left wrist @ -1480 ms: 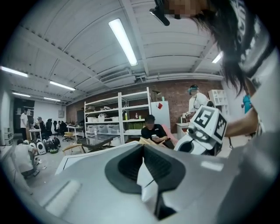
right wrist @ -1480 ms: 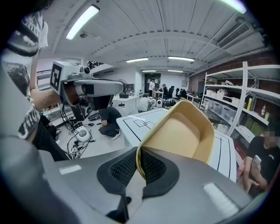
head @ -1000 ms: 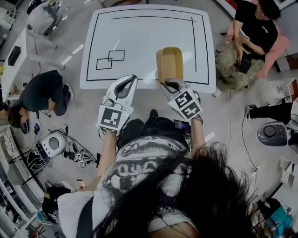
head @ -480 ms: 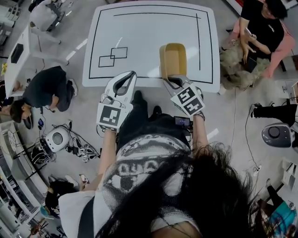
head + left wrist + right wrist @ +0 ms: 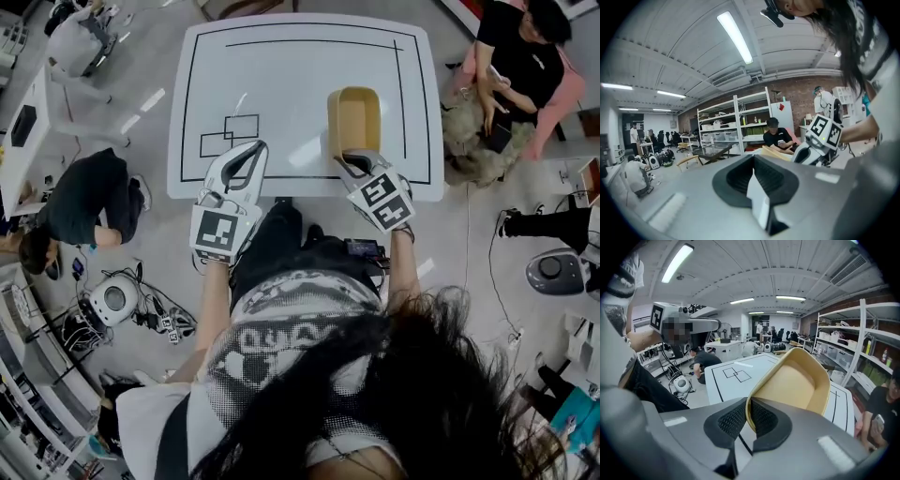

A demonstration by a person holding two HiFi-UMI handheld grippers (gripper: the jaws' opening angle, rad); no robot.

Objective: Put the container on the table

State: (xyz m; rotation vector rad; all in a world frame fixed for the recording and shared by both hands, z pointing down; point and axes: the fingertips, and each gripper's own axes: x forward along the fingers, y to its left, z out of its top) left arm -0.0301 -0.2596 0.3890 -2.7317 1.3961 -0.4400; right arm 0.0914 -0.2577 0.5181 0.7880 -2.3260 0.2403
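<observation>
Occupying the middle of a grey workshop floor: white worktop [image 5: 300,84], edged just inside its rim with a black line, two overlapping black squares [image 5: 230,137] drawn toward its left front. Standing against the brick back wall: white shelving [image 5: 740,119] loaded with boxes. Running along the ceiling: strip lights [image 5: 735,36].

Being held over the worktop's right front part, just inside the black line: container [image 5: 353,117], tan, oblong, open-topped. Tilting with its far end raised, going by the right gripper view. Not showing in any view whether its base is touching the worktop.

Pinching the container's near end wall: right gripper [image 5: 349,159], jaws closed on the rim, one pad inside the wall and one outside, pointing forward and down.

Hovering over the worktop's front, just beside the drawn squares and apart from the container: left gripper [image 5: 251,148], jaws closed pad to pad, gripping nothing, pointing close to level.

Sitting beyond the worktop's right side: person in a black top [image 5: 520,47]. Crouching on the floor to the worktop's left: second person in dark clothing [image 5: 84,192]. Lying on the floor nearer the camera: round white device [image 5: 114,300], with tangled cables [image 5: 164,319] just beside it.
</observation>
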